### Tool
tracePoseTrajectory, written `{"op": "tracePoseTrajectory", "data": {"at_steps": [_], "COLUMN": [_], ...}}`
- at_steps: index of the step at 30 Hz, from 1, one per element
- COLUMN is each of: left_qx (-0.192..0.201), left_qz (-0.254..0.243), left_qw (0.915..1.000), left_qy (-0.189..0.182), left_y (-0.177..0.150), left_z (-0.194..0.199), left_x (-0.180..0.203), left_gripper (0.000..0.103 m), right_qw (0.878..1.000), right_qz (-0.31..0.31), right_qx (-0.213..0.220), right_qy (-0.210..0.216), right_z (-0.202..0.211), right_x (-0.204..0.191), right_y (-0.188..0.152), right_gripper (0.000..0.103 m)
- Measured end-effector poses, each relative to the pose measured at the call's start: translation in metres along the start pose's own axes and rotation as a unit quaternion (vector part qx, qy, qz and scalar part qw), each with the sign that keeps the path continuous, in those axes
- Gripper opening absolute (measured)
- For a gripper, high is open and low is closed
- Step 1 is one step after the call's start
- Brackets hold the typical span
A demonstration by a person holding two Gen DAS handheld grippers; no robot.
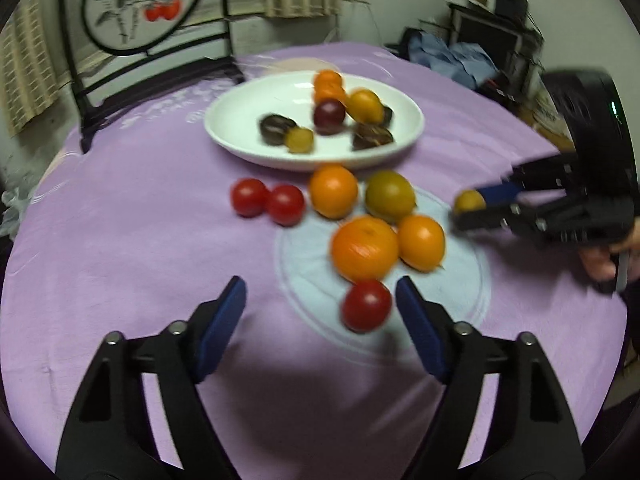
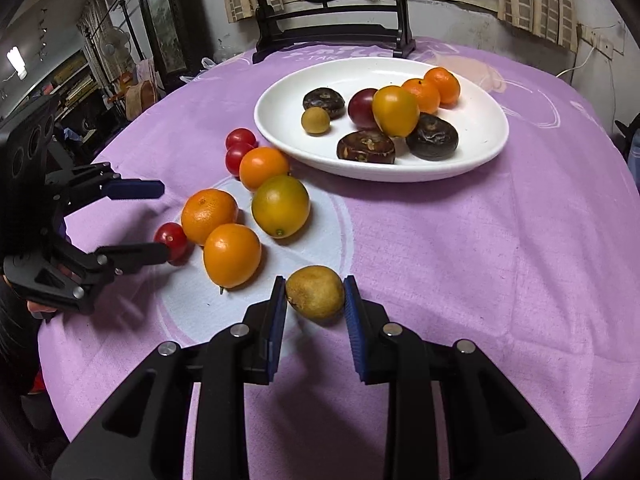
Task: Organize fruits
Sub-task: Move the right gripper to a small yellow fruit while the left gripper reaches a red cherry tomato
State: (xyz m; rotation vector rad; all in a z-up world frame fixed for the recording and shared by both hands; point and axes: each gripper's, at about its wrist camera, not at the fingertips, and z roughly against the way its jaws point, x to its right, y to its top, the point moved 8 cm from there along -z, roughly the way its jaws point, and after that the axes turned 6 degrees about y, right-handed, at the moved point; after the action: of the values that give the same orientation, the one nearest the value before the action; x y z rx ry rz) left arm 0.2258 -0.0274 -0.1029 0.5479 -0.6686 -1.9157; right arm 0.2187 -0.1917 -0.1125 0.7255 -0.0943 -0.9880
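Purple cloth covers the table, and my right gripper has its blue pads clamped on a small brownish-yellow fruit just above it. My left gripper has its fingers apart around a red cherry tomato without touching it. Oranges, a green-yellow citrus and two more tomatoes lie loose on the cloth near the white plate, which carries more fruit.
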Motion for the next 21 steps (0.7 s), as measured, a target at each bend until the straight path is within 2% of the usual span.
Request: {"op": "tracePoseTrajectory", "data": {"at_steps": [5,10,17,19,21], "left_qx": [-0.010,-0.019,-0.023,-0.026,-0.028], "left_qz": [-0.020,-0.027,-0.029,-0.032,-0.037], "left_qw": [0.9997,0.9994,0.9990,0.9987,0.9985], "left_qy": [-0.007,-0.013,-0.023,-0.029,-0.030], "left_y": [-0.005,-0.006,-0.008,-0.010,-0.010], "left_z": [-0.006,-0.012,-0.013,-0.013,-0.014], "left_x": [0.011,0.016,0.019,0.022,0.025], "left_gripper": [0.068,0.051,0.039,0.031,0.030], "right_qw": [1.000,1.000,1.000,1.000,1.000], "right_qz": [-0.002,-0.002,-0.003,-0.004,-0.006], "right_qx": [-0.004,-0.004,-0.001,-0.002,-0.002], "right_qy": [-0.002,-0.005,-0.005,-0.006,-0.004], "right_z": [-0.002,-0.002,-0.002,-0.002,-0.002], "right_x": [0.002,0.002,0.004,0.004,0.004], "right_y": [-0.001,-0.001,-0.001,-0.001,-0.001], "right_gripper": [0.029,0.029,0.029,0.029,0.029]}}
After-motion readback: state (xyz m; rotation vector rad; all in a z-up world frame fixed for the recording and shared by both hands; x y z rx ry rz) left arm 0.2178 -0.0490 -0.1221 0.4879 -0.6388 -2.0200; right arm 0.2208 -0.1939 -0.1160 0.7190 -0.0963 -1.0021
